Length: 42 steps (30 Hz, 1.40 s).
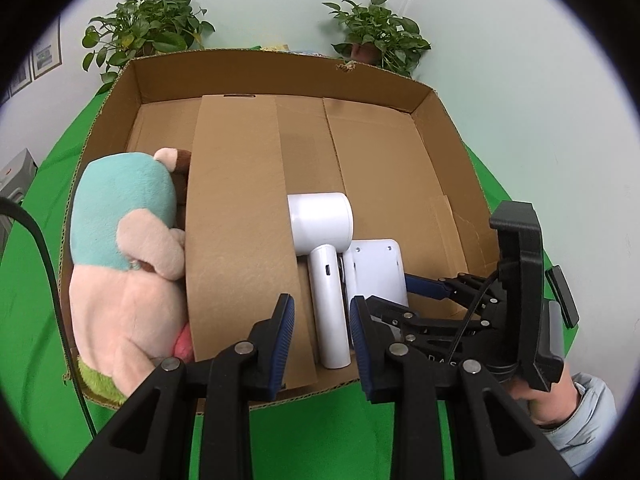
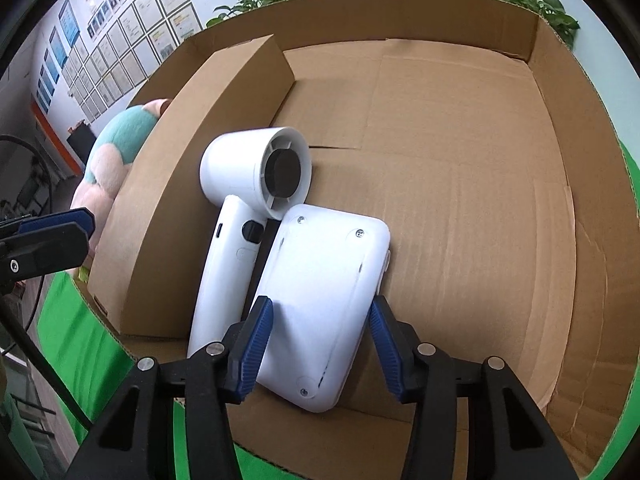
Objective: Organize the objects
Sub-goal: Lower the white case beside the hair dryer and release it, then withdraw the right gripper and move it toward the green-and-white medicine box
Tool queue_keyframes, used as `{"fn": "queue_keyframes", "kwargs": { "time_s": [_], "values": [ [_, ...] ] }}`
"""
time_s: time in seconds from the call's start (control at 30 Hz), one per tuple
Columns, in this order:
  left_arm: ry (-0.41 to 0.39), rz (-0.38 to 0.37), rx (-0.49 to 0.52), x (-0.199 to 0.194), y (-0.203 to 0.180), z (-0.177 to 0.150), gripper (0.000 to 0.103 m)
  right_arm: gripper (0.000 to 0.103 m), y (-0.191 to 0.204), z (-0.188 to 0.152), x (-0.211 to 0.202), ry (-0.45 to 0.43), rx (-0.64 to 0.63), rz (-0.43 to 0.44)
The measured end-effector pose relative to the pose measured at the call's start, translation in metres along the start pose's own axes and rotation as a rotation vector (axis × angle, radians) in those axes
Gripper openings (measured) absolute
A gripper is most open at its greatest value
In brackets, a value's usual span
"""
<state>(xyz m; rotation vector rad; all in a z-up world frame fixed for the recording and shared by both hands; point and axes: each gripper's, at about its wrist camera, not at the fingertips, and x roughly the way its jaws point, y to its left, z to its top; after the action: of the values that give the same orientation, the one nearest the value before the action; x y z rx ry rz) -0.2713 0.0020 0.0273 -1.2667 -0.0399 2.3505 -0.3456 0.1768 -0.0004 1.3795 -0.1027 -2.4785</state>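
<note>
A large cardboard box lies open on a green cloth. A cardboard divider splits it. A pink and teal plush toy lies in the left compartment. A white hair dryer and a flat white device lie in the right compartment. My left gripper is open, its fingers either side of the dryer handle, above it. My right gripper is open, its fingers either side of the white device, apart from it. The dryer leans against the divider.
Two potted plants stand behind the box. The green cloth surrounds the box. A black cable hangs at the left. Framed papers cover the left wall.
</note>
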Motion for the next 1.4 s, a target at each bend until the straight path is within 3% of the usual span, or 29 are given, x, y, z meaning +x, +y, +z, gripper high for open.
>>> {"fn": "queue_keyframes", "kwargs": {
  "time_s": [0.1, 0.17, 0.23, 0.4, 0.6, 0.77, 0.97, 1.1, 1.13, 1.23, 1.33, 1.4],
  "values": [
    [-0.03, 0.041, 0.006, -0.003, -0.001, -0.002, 0.028, 0.054, 0.004, 0.002, 0.004, 0.005, 0.024, -0.014],
    [-0.066, 0.073, 0.011, -0.008, 0.0, -0.004, 0.028, 0.081, 0.006, 0.0, 0.002, -0.001, 0.041, -0.009],
    [-0.074, 0.058, 0.013, -0.012, 0.001, -0.007, 0.029, 0.086, 0.009, -0.002, -0.001, -0.014, 0.056, -0.008],
    [-0.084, 0.069, 0.028, -0.017, 0.003, -0.012, 0.029, 0.086, 0.015, 0.003, 0.003, -0.01, 0.052, -0.085],
    [-0.079, 0.052, 0.01, -0.016, 0.009, -0.016, 0.029, 0.085, 0.018, 0.005, 0.015, 0.026, 0.049, -0.09],
    [-0.072, 0.05, 0.01, -0.014, 0.011, -0.017, 0.029, 0.071, 0.028, 0.0, 0.02, 0.036, -0.034, -0.129],
    [-0.081, 0.067, 0.016, -0.014, 0.009, -0.017, 0.03, 0.071, 0.029, -0.002, 0.019, 0.044, -0.058, -0.131],
    [-0.122, 0.148, 0.025, -0.016, 0.003, -0.018, 0.046, 0.072, 0.028, -0.002, 0.017, 0.044, -0.041, -0.131],
    [-0.162, 0.209, 0.038, -0.02, -0.001, -0.019, 0.053, 0.076, 0.028, -0.003, 0.016, 0.04, -0.034, -0.136],
    [-0.256, 0.316, 0.052, -0.03, -0.009, -0.024, 0.082, 0.1, 0.031, -0.007, -0.001, -0.023, -0.029, -0.183],
    [-0.343, 0.382, 0.055, -0.042, -0.018, -0.03, 0.082, 0.103, 0.044, -0.019, -0.031, -0.153, -0.062, -0.23],
    [-0.369, 0.386, 0.063, -0.046, -0.022, -0.032, 0.082, 0.103, 0.051, -0.027, -0.047, -0.205, -0.05, -0.219]
  ]
}}
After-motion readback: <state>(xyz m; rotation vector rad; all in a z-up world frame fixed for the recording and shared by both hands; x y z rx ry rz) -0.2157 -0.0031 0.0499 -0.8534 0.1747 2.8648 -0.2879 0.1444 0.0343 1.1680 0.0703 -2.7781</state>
